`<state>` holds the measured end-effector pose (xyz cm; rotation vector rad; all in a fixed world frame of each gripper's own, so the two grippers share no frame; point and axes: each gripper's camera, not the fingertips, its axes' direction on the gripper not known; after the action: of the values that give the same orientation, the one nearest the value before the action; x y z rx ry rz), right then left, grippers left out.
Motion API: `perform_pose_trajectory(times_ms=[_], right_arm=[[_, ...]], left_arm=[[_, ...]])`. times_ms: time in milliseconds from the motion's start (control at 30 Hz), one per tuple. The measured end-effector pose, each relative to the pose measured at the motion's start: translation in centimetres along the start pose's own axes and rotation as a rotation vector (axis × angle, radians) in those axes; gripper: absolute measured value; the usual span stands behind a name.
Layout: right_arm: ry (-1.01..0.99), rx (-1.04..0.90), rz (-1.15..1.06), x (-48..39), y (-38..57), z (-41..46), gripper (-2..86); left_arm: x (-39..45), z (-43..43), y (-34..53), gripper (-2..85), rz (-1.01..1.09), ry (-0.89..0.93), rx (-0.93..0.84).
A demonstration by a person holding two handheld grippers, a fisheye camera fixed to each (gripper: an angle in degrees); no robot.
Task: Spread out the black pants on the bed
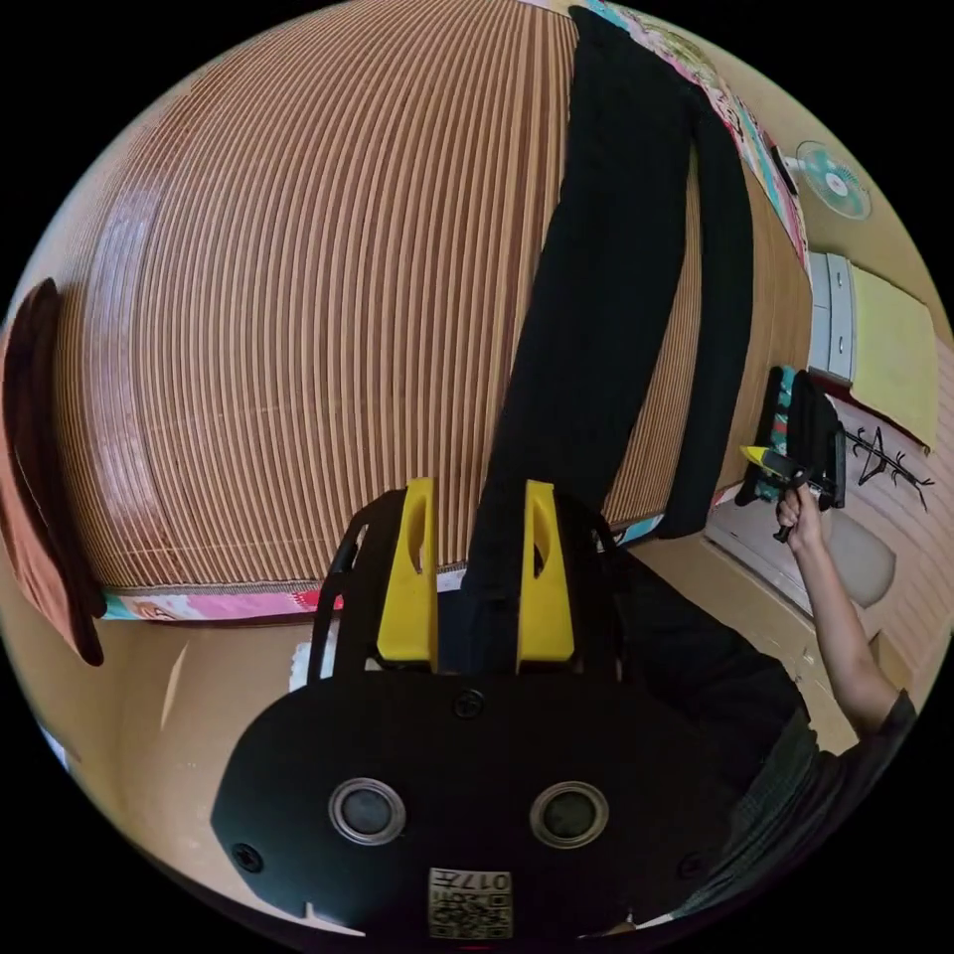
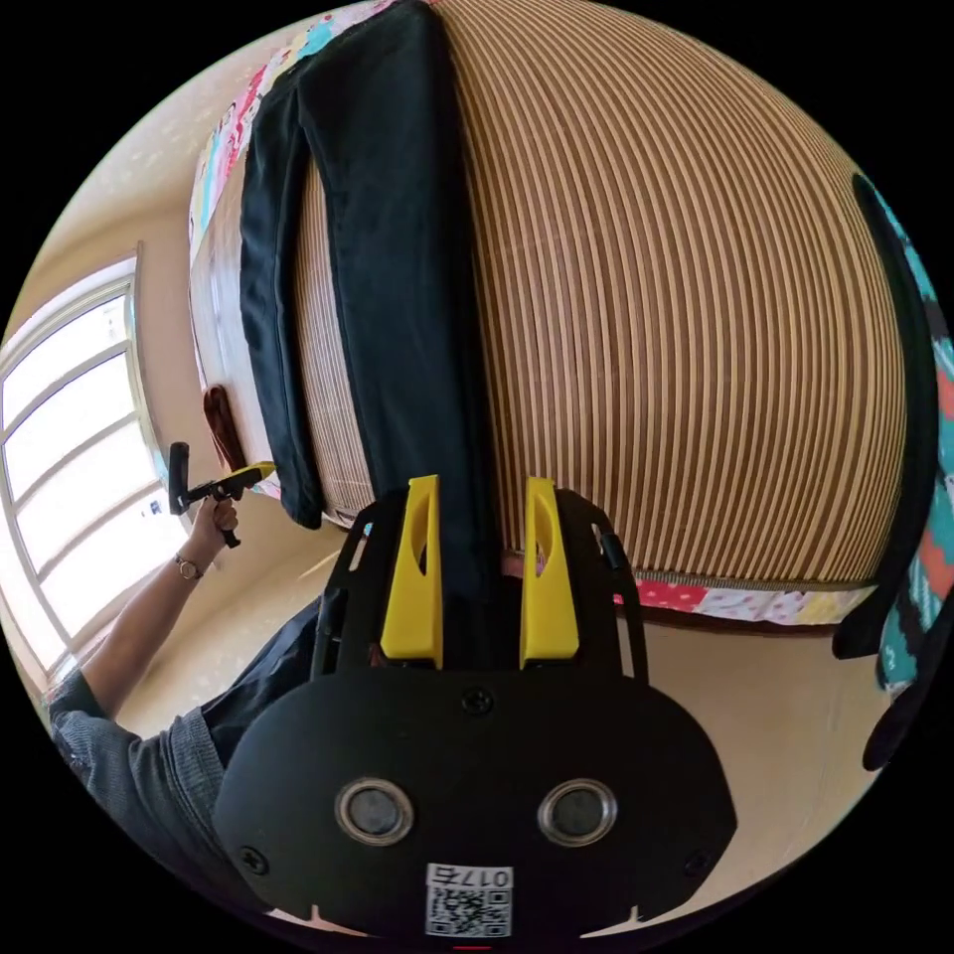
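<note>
Black pants [image 1: 606, 298] of plain dark cloth lie stretched lengthwise over the ribbed bamboo mat [image 1: 298, 298] that covers the bed, their two legs running away from the left gripper [image 1: 477, 566] toward the far end of the mat, with a narrow strip of mat showing between them. In the left gripper view, one leg comes straight down into the gap between that gripper's two yellow jaws, which stand a little apart with the cloth filling the space between them; whether both jaws actually press on the fabric I cannot tell. The other leg lies just beside it, on the side of the right gripper [image 1: 770, 459], whose yellow tip sits at the hem where that leg hangs over the mat's near edge, held in the person's hand [image 1: 800, 517]. In the right gripper view the same arrangement repeats: the right gripper [image 2: 480, 571] has a pants [image 2: 397, 248] leg running between its slightly parted yellow jaws and continuing forward across the mat [image 2: 696, 298], and again the grip itself cannot be judged. Off to the side of that gripper, the left gripper [image 2: 248, 477] is held in the person's other hand [image 2: 211, 522], its yellow tip touching the end of the second leg at the mat's edge. A patterned, brightly coloured sheet [image 2: 715, 599] peeks out beneath the mat along the near edge, just ahead of the jaws.
</note>
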<state>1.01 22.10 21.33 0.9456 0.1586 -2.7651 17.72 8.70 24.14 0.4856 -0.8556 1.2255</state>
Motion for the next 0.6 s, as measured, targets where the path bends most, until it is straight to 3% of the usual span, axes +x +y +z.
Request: perform_pose_trajectory(times_ms=[133, 233, 333, 467, 600], right_arm=[[-0.026, -0.019, -0.004, 0.7, 1.4, -0.3, 11.4], [0.035, -0.082, -0.007, 0.7, 0.5, -2.7, 5.6], [-0.047, -0.106, -0.085, 1.1, 0.6, -5.4, 4.0], [-0.355, -0.075, -0.117, 4.6, 2.6, -9.3, 3.4], [-0.31, -0.051, 0.011, 8.3, 4.8, -12.2, 3.1]], left_arm=[[0.1, -1.5, 1.3, 10.8, -0.024, -0.091, 0.058], [-0.4, -4.4, 0.8, 8.3, -0.074, -0.135, 0.06], [-0.6, -5.9, 0.0, 3.1, -0.058, -0.018, -0.096], [-1.4, -8.4, 2.8, 2.3, 0.004, 0.482, -0.055], [-5.1, -9.8, 7.6, 2.9, -0.259, 0.398, 0.024]])
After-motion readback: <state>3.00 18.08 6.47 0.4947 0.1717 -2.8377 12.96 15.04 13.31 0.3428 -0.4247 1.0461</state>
